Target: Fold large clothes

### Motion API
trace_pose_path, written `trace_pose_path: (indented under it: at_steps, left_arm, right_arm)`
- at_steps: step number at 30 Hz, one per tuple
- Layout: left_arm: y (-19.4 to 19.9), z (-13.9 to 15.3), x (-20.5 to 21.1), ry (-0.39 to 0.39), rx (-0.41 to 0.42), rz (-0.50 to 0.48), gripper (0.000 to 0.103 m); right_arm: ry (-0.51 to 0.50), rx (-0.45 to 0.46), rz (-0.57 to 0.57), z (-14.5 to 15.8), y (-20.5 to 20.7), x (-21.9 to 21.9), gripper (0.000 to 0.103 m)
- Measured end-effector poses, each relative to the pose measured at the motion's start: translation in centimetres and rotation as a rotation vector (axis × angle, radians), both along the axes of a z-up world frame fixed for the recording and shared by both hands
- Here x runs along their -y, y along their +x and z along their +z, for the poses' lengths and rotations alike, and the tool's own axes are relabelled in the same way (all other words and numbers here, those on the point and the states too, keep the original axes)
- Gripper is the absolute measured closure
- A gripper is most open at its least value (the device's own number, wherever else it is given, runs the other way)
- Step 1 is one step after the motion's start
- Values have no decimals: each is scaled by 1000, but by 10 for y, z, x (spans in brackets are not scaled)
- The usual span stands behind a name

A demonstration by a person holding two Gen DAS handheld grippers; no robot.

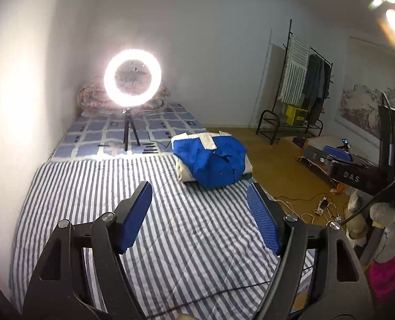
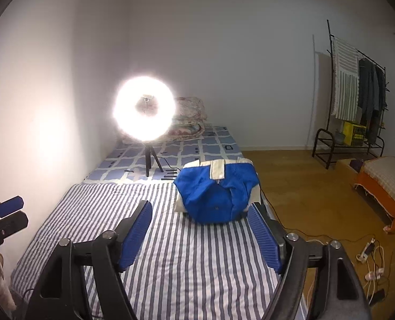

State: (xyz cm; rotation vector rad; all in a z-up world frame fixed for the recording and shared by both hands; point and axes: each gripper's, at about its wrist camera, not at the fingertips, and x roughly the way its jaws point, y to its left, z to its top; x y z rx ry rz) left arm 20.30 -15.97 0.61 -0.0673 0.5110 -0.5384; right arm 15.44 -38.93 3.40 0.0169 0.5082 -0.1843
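The folded blue and white garment [image 1: 212,158] lies as a compact bundle by the right edge of the striped bed cover [image 1: 90,186], just short of where the stripes meet the blue checked sheet [image 1: 154,125]. The left gripper [image 1: 200,208] and the right gripper [image 2: 201,229] hover above the near part of the cover, jaws spread wide with nothing between them (both well apart from the garment). A lit ring light [image 1: 132,80] stands on the checked sheet, and a dark case [image 1: 357,176] on the floor past the bed's right edge reads "DAS".
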Motion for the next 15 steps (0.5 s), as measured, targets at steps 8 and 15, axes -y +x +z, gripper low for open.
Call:
trace_pose_path:
  at_steps: [8, 15]
  left_arm:
    - [-16, -21, -14, 26, 23, 33, 12]
    - [-23, -34, -18, 77, 23, 46, 0]
  right_arm:
    - [-45, -20, -20, -21, -26, -27, 12]
    - [-74, 5, -33, -32, -40, -48, 0]
